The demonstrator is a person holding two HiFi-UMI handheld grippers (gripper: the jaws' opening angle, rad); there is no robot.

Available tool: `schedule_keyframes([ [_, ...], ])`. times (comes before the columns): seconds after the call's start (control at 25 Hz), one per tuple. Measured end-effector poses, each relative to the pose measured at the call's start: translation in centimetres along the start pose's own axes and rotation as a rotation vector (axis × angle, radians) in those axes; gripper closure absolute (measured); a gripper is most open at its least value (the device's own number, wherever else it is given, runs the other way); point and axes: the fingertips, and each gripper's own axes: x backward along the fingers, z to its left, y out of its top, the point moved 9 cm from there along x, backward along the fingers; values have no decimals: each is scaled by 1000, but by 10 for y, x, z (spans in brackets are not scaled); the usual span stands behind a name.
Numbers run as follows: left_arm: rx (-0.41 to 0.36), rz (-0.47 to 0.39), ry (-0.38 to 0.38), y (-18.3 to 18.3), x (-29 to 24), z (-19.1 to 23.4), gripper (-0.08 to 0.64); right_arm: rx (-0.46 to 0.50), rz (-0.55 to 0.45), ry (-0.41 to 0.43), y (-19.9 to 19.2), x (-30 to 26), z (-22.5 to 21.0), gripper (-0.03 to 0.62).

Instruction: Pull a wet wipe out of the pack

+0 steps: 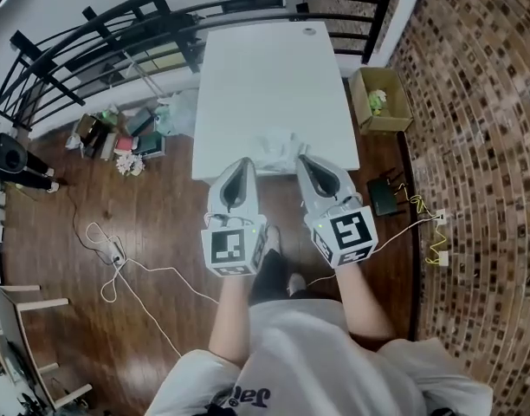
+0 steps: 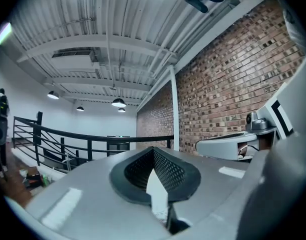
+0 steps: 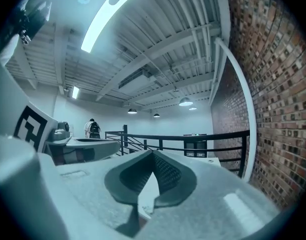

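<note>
Two empty sets of tongs, the left tongs (image 1: 244, 162) and the right tongs (image 1: 302, 159), are fully closed just short of the white rectangular desk (image 1: 274, 68). The small whitish soft wet-wipe pack (image 1: 278, 141) lies at the desk's near edge. It is probably light and floppy, so pin the pack and pinch the protruding wipe.

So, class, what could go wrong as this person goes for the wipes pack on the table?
1. Both the left claw and the right claw are shut. If they stay unopened, they may just shove the pack.
2. The pack lies near the front edge of the table. Pulling a wipe without pinning the pack could drag it off.
</note>
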Motion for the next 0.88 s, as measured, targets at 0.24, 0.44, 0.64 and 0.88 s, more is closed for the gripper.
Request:
schedule_keyframes([
  [0.24,-4,19,-56,-1,-64,47,545,-8,20,-1,4,-55,-26,600],
  [0.44,5,38,-165,-21,-103,85,543,-82,29,-37,-4,-85,-57,600],
  [0.64,-19,77,-259,-34,-122,115,545,-47,62,-111,-27,-72,-109,600],
  [0.88,-62,140,-365,-41,-141,124,545,177,227,63,-18,-54,-185,547],
])
